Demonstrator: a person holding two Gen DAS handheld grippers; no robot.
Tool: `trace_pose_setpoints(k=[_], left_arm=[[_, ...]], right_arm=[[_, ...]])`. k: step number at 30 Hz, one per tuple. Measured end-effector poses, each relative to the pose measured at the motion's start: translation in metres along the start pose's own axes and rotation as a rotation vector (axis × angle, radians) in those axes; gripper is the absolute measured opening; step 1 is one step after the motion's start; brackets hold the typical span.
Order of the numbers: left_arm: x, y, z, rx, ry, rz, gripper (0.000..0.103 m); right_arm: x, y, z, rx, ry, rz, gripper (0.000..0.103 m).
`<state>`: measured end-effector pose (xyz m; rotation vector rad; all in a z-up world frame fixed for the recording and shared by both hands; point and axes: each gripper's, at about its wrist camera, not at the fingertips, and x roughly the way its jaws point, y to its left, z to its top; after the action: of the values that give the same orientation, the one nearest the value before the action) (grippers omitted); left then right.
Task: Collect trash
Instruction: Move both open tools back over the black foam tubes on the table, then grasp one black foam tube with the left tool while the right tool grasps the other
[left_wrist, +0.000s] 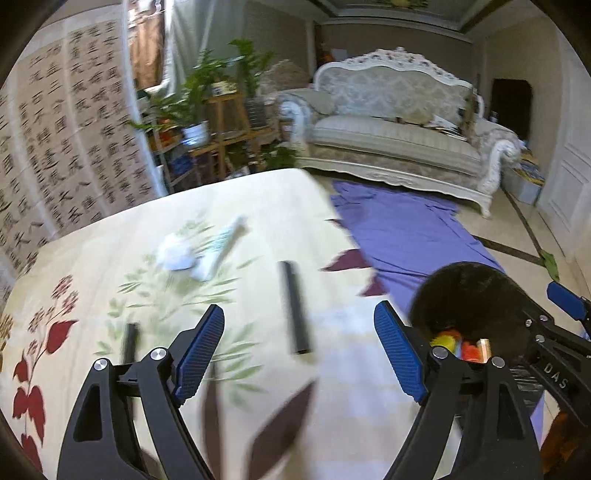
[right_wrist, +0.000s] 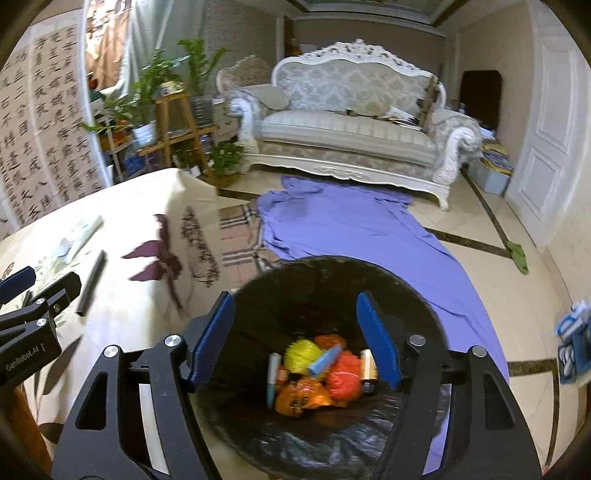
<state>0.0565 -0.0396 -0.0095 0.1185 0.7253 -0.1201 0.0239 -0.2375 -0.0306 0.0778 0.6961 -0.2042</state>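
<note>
So the right gripper (right_wrist: 295, 341) hung right over the trash bin (right_wrist: 258, 295), fingers spread wide with nothing between them, and the bin's black liner filled the view past the blue fingers (right_wrist: 378, 339). Down in the bin, straight ahead between the fingers, sat a yellow ball (right_wrist: 301, 354), orange wrappers (right_wrist: 303, 395), a small blue tube (right_wrist: 325, 360) and a pen-like stick (right_wrist: 272, 376). The left gripper (left_wrist: 299, 350) was over the worktop (left_wrist: 110, 240) with its floral cloth, fingers also wide and empty. Just ahead between those fingers lay a black tube (left_wrist: 295, 308); further ahead and to the left were a crumpled white tissue (left_wrist: 176, 253) and a pale wrapper (left_wrist: 225, 240). A short black stick (left_wrist: 130, 341) lay just beside the left finger. The bin sat off past the right finger in that view, on a purple sheet (left_wrist: 406, 229). All pretty blurry.
</note>
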Motion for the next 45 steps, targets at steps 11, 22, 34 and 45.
trace_pose_setpoints(k=[11, 22, 34, 45], left_arm=[[0.002, 0.082, -0.027, -0.099, 0.056, 0.143, 0.081], [0.025, 0.128, -0.047, -0.160, 0.181, 0.115, 0.048], [0.033, 0.139, -0.038, -0.137, 0.157, 0.073, 0.014], [0.048, 0.153, -0.025, -0.153, 0.155, 0.066, 0.014]], right_arm=[[0.004, 0.070, 0.005, -0.106, 0.025, 0.131, 0.067], [0.010, 0.126, 0.008, -0.193, 0.054, 0.225, 0.067], [0.023, 0.148, 0.011, -0.227, 0.076, 0.247, 0.067], [0.051, 0.175, 0.022, -0.250, 0.136, 0.267, 0.060]])
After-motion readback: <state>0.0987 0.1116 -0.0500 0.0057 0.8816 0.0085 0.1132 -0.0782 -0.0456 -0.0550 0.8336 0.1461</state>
